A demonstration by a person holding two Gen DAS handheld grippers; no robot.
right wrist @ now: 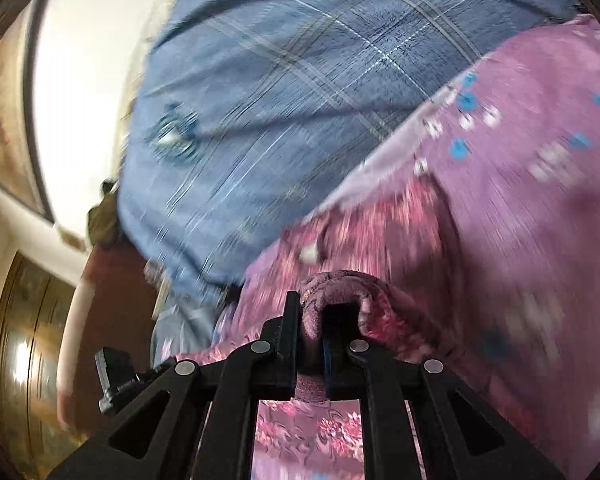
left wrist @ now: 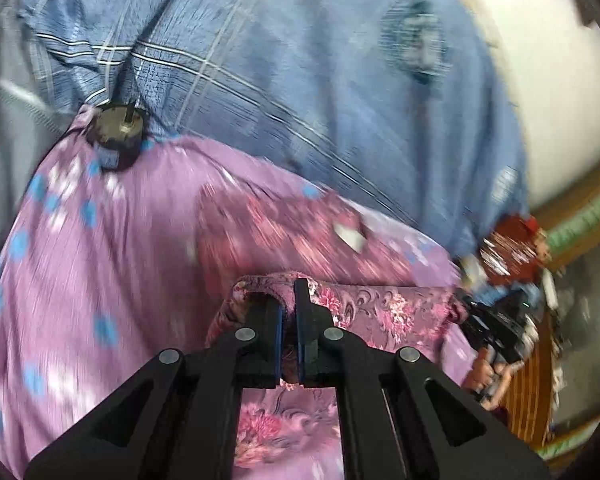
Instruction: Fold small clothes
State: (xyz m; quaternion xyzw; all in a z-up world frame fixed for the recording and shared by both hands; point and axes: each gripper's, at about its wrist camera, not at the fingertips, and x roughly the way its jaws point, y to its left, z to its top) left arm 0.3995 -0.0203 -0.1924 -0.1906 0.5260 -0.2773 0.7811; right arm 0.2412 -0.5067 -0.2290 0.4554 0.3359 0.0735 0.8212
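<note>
Nearest us, our left gripper (left wrist: 288, 312) is clamped tight on a hem of the pink floral garment (left wrist: 380, 308); our right gripper (right wrist: 312, 320) pinches the same cloth. Between them its edge runs toward three o'clock, each hand holding one end. Beyond, at twelve o'clock, lie the lilac spotted sheet (left wrist: 100, 260) and blue checked blanket (left wrist: 300, 80).

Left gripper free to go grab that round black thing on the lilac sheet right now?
Probably not: the left gripper is shut on the floral garment, so it would have to let go first. The round black thing itself lies uncovered on the lilac sheet.
</note>
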